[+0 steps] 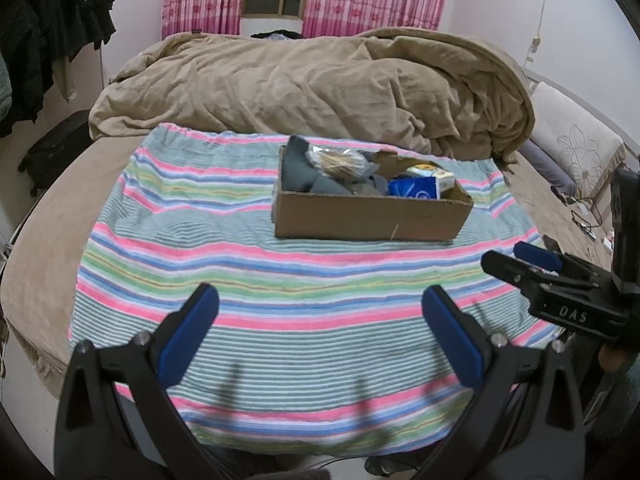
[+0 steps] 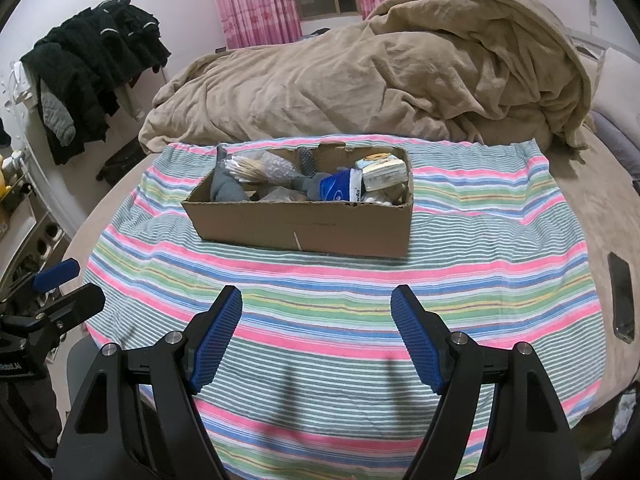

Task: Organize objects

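My left hand-held gripper (image 1: 320, 312) and right hand-held gripper (image 2: 317, 322) both gape wide and carry nothing. The filled cardboard box (image 2: 304, 224) sits ahead of them on the striped towel (image 2: 340, 320).

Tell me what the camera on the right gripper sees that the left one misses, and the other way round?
Only the right wrist view shows the dark phone lying on the bed beside the striped towel.

Only the left wrist view shows the floral pillow by the headboard and the tangle of cables near it.

Both show the open cardboard box of mixed items on the towel, the heaped tan blanket, pink curtains, hanging dark clothes, and each other: the left gripper and right gripper, both open and empty.
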A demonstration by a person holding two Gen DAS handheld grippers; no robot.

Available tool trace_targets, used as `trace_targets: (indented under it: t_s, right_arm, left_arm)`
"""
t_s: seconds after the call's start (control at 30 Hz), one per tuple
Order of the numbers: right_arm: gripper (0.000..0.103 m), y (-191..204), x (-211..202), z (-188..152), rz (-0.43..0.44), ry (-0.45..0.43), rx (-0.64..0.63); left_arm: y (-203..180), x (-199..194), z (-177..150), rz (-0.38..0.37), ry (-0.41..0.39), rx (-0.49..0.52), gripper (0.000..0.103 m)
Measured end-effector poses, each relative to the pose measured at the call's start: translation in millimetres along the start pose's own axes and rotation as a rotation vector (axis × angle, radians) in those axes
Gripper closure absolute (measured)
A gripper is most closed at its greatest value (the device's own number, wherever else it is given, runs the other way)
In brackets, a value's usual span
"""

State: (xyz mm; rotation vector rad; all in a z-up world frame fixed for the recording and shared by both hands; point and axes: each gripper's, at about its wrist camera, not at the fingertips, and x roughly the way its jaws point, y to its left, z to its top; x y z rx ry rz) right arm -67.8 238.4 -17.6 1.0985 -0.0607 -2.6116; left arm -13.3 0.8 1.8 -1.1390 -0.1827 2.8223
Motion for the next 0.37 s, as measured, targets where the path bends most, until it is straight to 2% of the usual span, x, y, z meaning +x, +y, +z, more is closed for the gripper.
trace_targets:
  t_s: [0.37]
  right_arm:
    - [0.023, 0.8, 4.8, 0.8, 0.001, 0.008, -0.003]
  left_arm:
    - [0.4, 6.5, 0.4, 0.012, 0.001, 0.018, 0.001]
